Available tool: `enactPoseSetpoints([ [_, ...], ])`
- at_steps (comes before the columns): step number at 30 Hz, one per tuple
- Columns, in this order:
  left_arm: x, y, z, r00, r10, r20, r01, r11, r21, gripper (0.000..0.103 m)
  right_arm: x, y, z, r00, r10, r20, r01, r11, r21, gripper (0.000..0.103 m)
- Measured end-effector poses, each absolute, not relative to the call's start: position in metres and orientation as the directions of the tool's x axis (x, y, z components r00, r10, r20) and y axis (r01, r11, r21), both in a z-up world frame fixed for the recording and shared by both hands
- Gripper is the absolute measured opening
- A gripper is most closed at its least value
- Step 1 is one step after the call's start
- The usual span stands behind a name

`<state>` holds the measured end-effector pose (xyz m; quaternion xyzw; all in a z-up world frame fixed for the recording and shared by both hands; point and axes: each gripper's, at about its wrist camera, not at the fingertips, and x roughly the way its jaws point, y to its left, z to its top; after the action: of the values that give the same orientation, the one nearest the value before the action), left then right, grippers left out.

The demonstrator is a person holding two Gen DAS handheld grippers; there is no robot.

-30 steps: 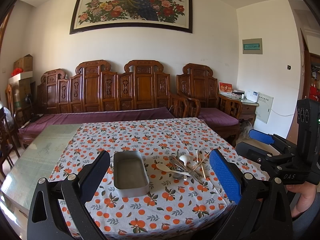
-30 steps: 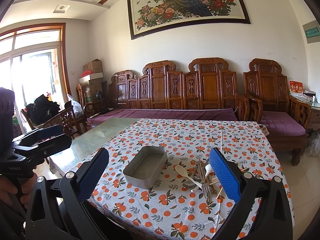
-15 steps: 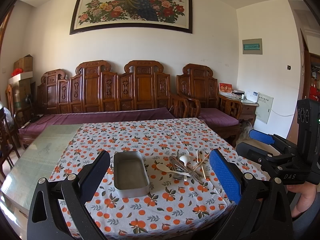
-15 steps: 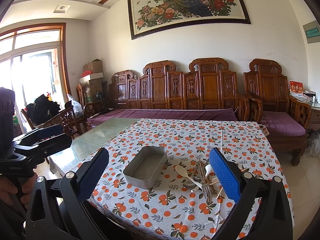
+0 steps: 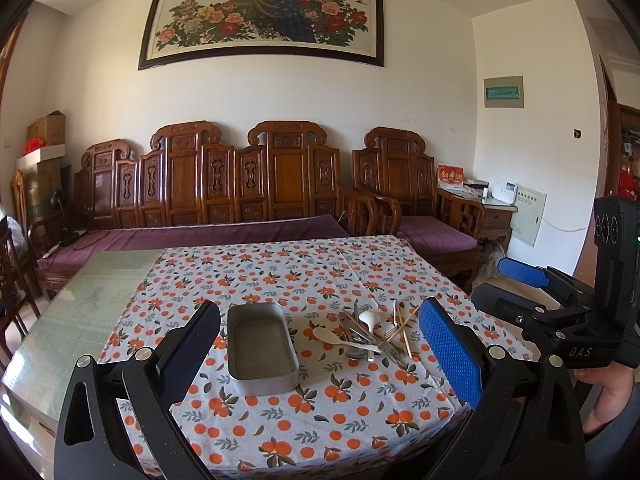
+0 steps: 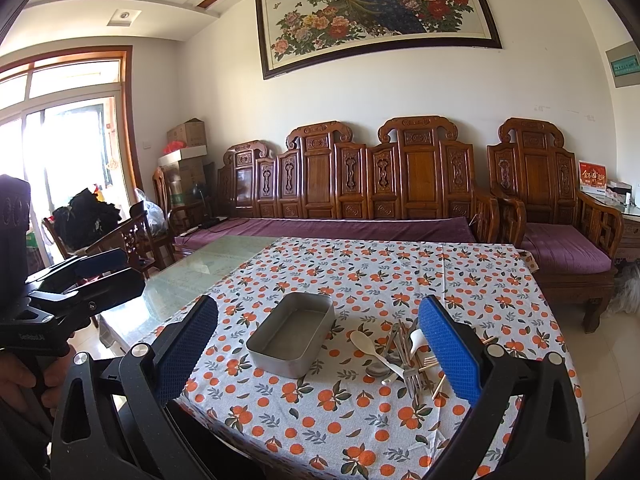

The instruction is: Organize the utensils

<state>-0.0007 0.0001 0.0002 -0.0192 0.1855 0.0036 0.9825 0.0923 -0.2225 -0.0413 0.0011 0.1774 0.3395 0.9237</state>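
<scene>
Both grippers, left [image 5: 320, 356] and right [image 6: 320, 352], jaws wide, empty. Utensil pile [image 5: 370, 334] on worktop right of tray [image 5: 260, 346], ahead of right gripper, nearer. Handles roughly along view axis.

On the tabletop [image 5: 280, 264], the tin [image 5: 262, 346] sits at lower centre of my left view. The utensil pile [image 5: 370, 334] lies just right of it, apart. Behind the tabletop, the bench [image 5: 208, 200] fills mid-frame; the armchair [image 5: 408, 200] stands to its right.
</scene>
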Motion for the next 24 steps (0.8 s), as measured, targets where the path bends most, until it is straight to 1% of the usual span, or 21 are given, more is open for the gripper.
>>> enactPoseSetpoints([
  [18, 0.0, 0.0, -0.005, 0.93, -0.001, -0.368, -0.014, 0.999, -0.037, 0.096, 0.092, -0.223, -0.042, 0.706, 0.628, -0.328, -0.627, 0.769, 0.123, 0.1],
  [24, 0.006, 0.0, -0.012, 0.92, 0.005, -0.391, -0.022, 0.999, -0.04, 0.096, 0.095, -0.221, -0.046, 0.71, 0.612, -0.349, -0.613, 0.781, 0.122, 0.1],
])
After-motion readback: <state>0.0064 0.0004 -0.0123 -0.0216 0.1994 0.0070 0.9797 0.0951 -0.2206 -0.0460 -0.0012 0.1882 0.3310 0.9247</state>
